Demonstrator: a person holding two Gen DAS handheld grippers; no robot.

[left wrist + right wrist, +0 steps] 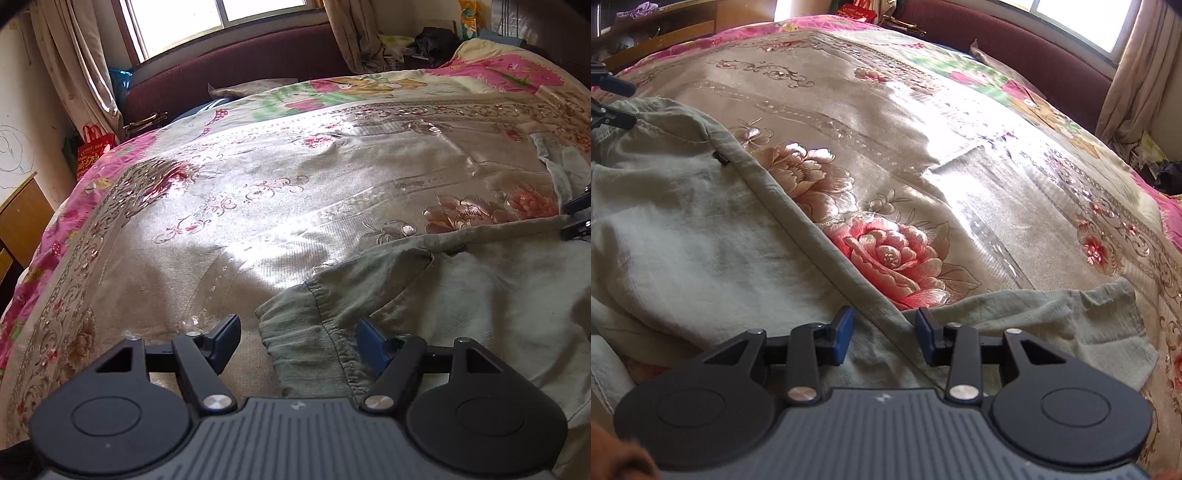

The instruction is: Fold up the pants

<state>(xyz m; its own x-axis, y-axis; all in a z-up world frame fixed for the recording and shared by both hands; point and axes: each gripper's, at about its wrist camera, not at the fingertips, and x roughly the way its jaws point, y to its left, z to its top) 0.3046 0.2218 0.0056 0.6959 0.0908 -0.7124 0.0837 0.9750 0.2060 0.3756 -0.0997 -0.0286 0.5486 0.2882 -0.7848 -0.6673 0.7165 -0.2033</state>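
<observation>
On the flowered bedspread (280, 177), both grippers, left gripper (299, 345) and right gripper (884, 332), gape wide over the green pants (683, 206), holding nothing; pinch both layers evenly next.

Pants running out of both pictures

The pants (461, 295) are running past the right and bottom edges in the left wrist view, their legs unseen; in the right wrist view the gripper body is covering the cloth nearest it.

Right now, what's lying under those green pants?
The green pants lie on a floral embroidered bedspread covering the bed. Whatever sits directly beneath the fabric, including any pattern there, is covered and cannot be seen.
</observation>
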